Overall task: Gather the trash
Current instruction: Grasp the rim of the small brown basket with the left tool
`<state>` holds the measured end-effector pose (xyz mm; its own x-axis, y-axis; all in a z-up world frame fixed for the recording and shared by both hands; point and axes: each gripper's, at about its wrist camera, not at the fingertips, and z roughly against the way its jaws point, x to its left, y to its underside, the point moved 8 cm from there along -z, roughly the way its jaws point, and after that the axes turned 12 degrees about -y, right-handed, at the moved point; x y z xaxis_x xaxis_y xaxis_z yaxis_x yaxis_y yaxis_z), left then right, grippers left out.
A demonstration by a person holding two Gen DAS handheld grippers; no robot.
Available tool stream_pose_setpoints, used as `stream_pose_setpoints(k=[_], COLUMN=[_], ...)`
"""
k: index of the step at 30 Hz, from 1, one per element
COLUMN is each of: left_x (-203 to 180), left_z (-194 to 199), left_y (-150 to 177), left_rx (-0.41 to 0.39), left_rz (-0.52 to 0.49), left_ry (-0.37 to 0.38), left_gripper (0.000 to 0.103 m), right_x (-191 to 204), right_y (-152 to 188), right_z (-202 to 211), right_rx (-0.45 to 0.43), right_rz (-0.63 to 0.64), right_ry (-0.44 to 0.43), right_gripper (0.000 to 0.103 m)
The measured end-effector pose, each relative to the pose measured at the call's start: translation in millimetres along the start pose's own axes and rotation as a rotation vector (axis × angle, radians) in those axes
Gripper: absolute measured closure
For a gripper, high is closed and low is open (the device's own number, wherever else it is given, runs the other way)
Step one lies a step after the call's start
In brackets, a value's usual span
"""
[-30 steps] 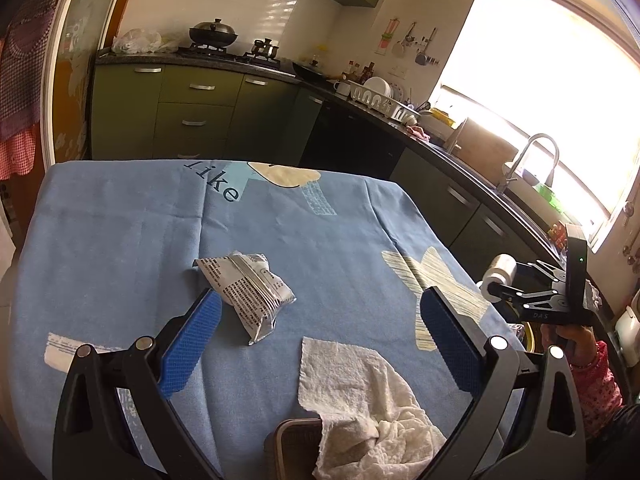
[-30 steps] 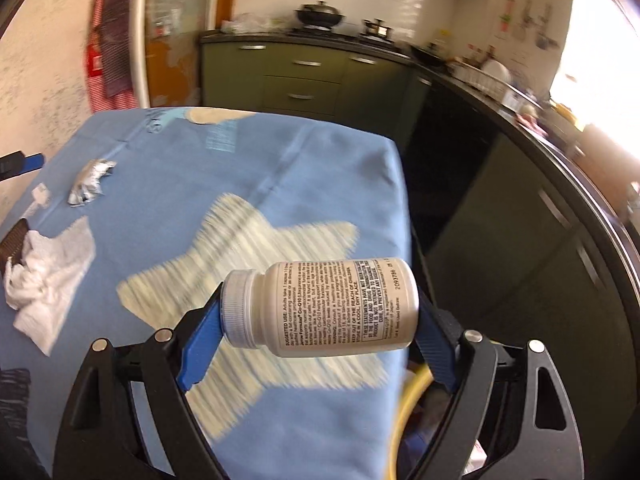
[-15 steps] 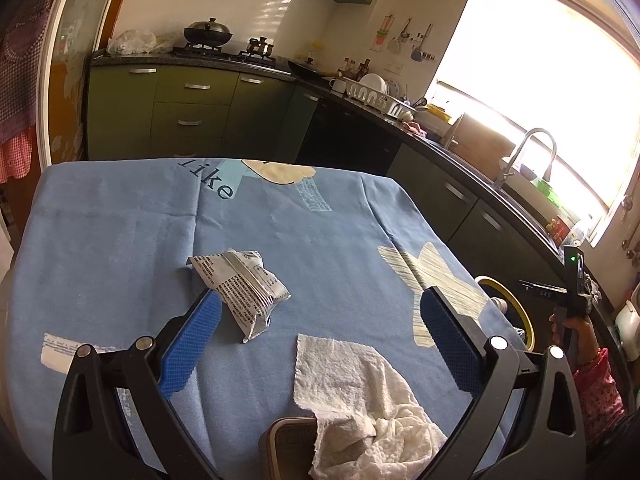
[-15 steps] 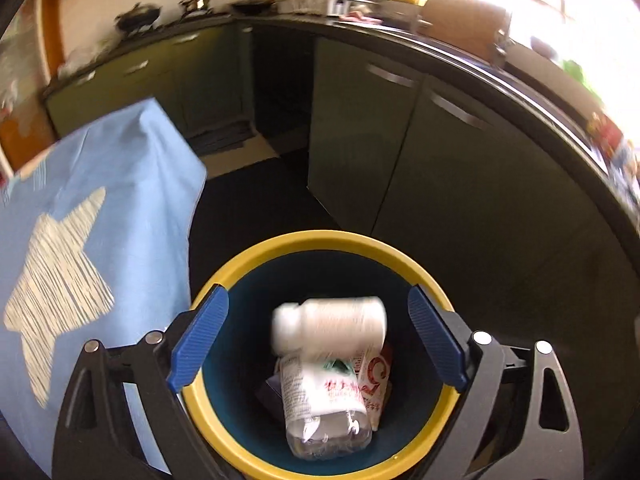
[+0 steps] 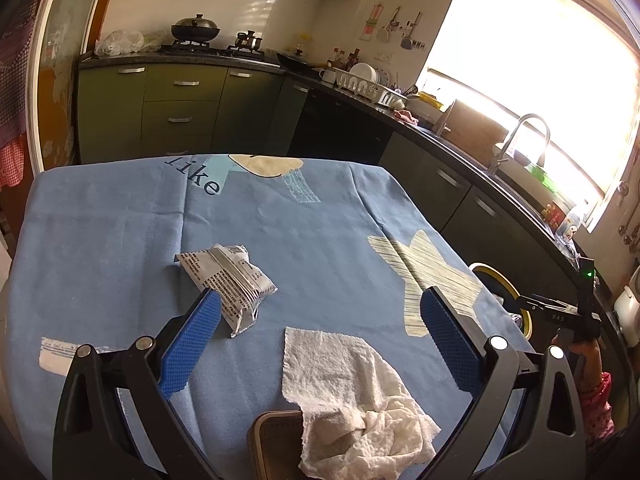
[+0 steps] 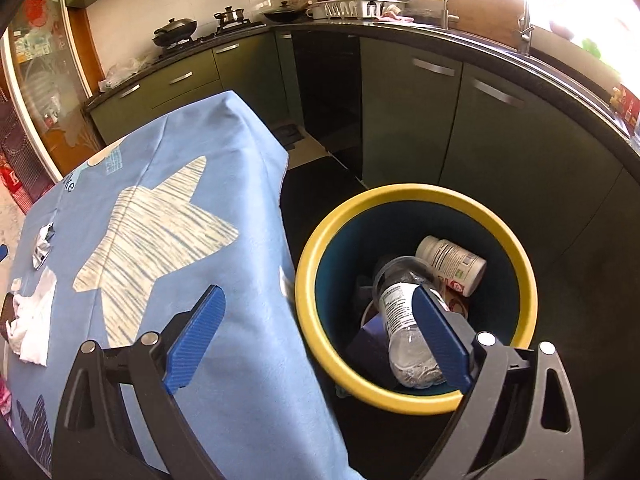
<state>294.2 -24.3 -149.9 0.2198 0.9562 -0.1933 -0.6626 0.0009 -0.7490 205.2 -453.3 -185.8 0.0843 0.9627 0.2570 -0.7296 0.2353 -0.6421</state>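
Observation:
A crumpled silver wrapper (image 5: 228, 280) and a white paper towel (image 5: 352, 392) lie on the blue tablecloth (image 5: 120, 248). My left gripper (image 5: 320, 298) hovers open over them, its left pad close to the wrapper, holding nothing. Beside the table stands a yellow-rimmed bin (image 6: 308, 264). Inside it lie a white pill bottle (image 6: 452, 260) and a clear plastic bottle (image 6: 404, 320). My right gripper (image 6: 318, 296) hangs above the bin's left rim and the table edge. Its jaws are opening, with nothing between them.
A brown flat object (image 5: 276, 440) pokes out from under the paper towel at the near edge. Dark green cabinets (image 6: 480, 128) and a counter with a sink run behind the bin. A person's hand (image 5: 588, 360) holds the right gripper past the table's right edge.
The white pill bottle left my right gripper and dropped into the bin. That gripper swung from the table to the bin and rolled. The left gripper stayed put.

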Motion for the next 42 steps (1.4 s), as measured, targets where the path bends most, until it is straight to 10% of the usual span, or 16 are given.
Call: stream_pose_setpoints(k=[13, 19, 30, 35, 42], left_x=[-43, -10, 33, 34, 40], left_z=[24, 50, 33, 25, 31], left_y=[32, 46, 77, 79, 70], left_rx=[0.166, 0.202, 0.353, 0.365, 0.308], left_rz=[-0.222, -0.225, -0.17, -0.182, -0.223], left_ry=[0.008, -0.122, -0.255, -0.295, -0.408], left_gripper=[0.005, 0.007, 0.056, 0.094, 0.098], right_x=[-3, -2, 9, 4, 5], right_y=[14, 15, 18, 17, 19], right_z=[10, 13, 9, 11, 7], right_rx=[-0.006, -0.015, -0.008, -0.013, -0.006], right_rz=[-0.009, -0.005, 0.015, 0.0, -0.001], right_ry=[-0.035, -0.046, -0.071, -0.069, -0.079], right_gripper=[0.013, 0.013, 0.013, 0.013, 0.013])
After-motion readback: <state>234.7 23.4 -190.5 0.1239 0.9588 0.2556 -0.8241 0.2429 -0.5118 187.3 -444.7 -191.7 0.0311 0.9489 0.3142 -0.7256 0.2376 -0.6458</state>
